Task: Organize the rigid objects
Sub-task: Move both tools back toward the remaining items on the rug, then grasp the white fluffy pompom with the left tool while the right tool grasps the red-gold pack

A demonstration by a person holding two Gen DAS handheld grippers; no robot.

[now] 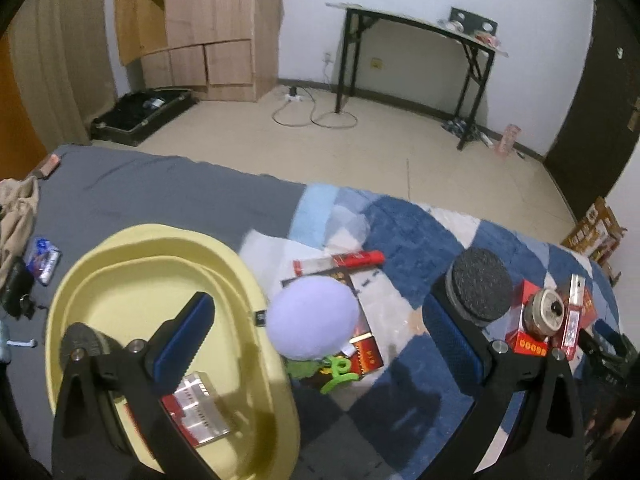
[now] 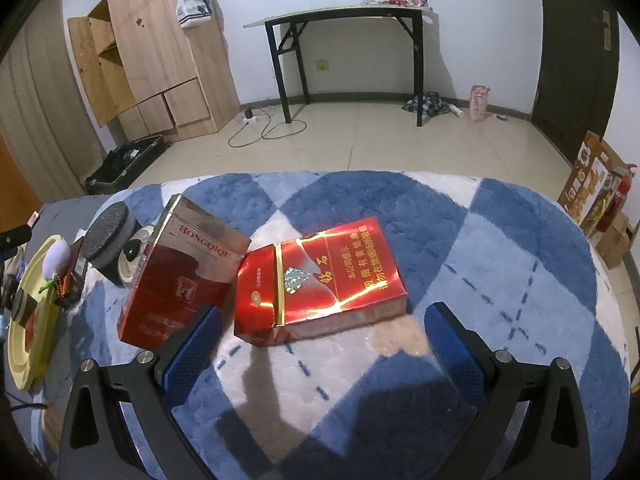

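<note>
The left claw (image 1: 316, 344) is spread wide, its left finger over the yellow basin (image 1: 256, 280), where a silver-red cigarette pack (image 1: 198, 408) lies. The right claw (image 2: 324, 344) gapes too, empty, a glossy red cigarette pack (image 2: 320, 280) on the checkered blanket (image 2: 500, 248) at its twelve o'clock, a HONGQIQU pack (image 2: 180, 276) at ten.

Both wrist views face the bed (image 1: 160, 200) – overlapping.
</note>
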